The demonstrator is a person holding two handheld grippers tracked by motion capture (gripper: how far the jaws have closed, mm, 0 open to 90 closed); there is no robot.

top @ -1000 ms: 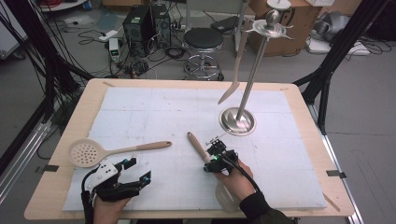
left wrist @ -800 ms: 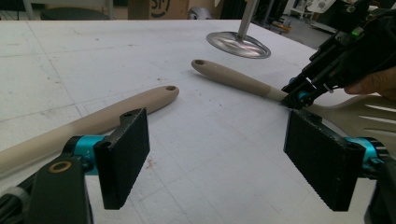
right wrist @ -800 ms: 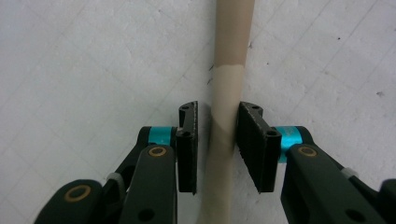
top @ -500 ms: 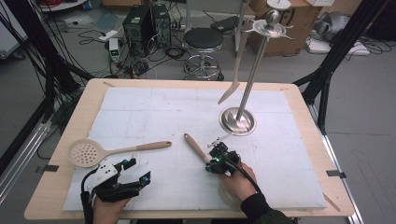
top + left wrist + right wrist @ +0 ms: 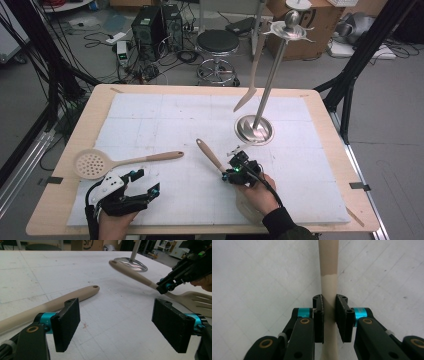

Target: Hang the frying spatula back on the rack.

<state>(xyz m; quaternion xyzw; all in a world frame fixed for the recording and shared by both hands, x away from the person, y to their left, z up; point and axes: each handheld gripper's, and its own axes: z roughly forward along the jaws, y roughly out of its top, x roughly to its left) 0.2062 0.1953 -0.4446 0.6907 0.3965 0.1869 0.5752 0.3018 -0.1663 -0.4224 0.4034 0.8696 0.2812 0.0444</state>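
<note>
The right gripper (image 5: 233, 167) sits near the table's (image 5: 325, 150) front middle, clamped on a slotted turner (image 5: 210, 155) whose handle runs forward and left of it, tilted off the white mat (image 5: 165, 112). Ahead and just right of this gripper stands a utensil rack (image 5: 254, 128), a spatula (image 5: 251, 75) hanging from its top. Well to its left lies a skimmer (image 5: 115, 163), with the left gripper (image 5: 142, 187) just behind that handle, jaws apart.
</note>
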